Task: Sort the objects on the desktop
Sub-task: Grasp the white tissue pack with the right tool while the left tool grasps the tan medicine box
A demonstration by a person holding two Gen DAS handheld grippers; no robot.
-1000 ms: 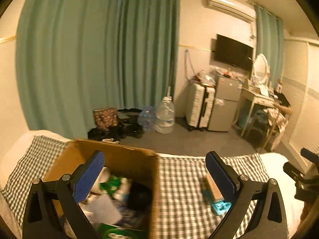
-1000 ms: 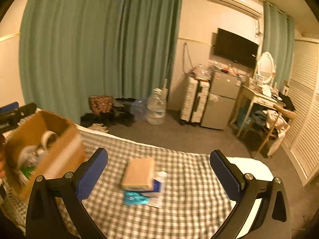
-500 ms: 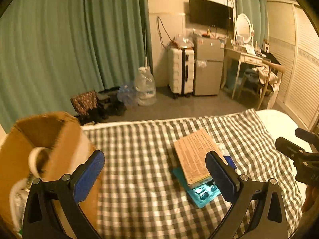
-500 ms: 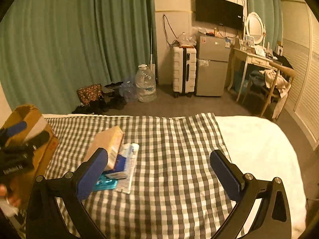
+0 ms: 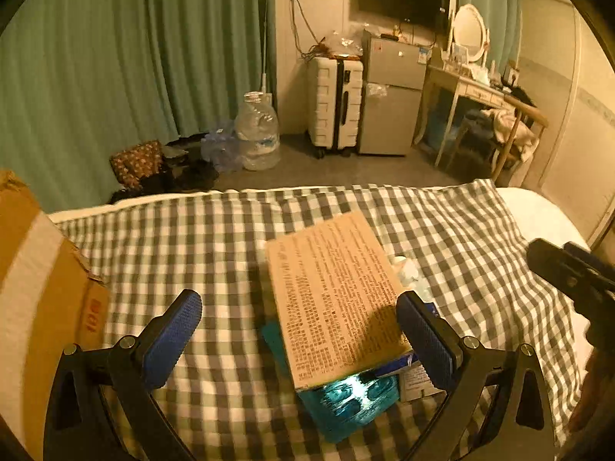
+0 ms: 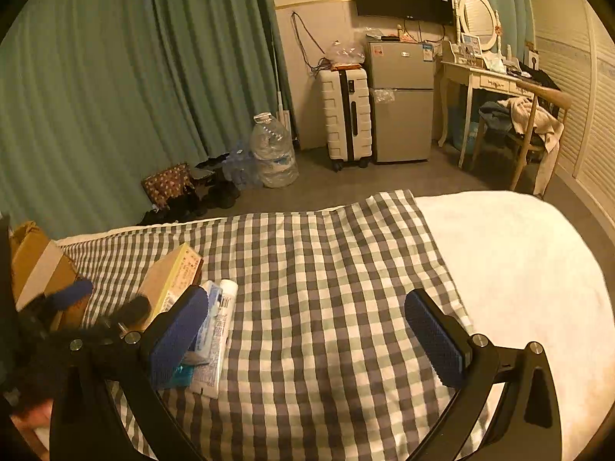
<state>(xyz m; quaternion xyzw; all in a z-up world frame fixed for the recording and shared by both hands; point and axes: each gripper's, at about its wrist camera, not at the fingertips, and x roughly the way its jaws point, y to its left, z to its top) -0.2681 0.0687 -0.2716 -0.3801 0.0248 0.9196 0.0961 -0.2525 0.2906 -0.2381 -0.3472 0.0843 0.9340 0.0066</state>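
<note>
A flat brown box (image 5: 334, 299) printed with text lies on top of a small pile on the checked cloth (image 5: 215, 238). A teal blister pack (image 5: 346, 399) sticks out beneath it, and a white tube (image 6: 219, 330) lies beside it. My left gripper (image 5: 300, 340) hangs open just above the near end of the brown box, straddling it without touching. My right gripper (image 6: 305, 342) is open and holds nothing, over bare cloth to the right of the pile. An open cardboard box (image 5: 34, 288) stands at the left edge of the cloth.
The checked cloth covers a bed with a white cover (image 6: 519, 269) showing at the right. Past the bed's far edge are a water jug (image 6: 273, 153), a white suitcase (image 6: 346, 111), a small fridge (image 6: 399, 96), a dressing table (image 6: 496, 80) and green curtains.
My left gripper swung right from above the cardboard box to over the brown box. My right gripper moved right and lower, so the pile now sits by its left finger.
</note>
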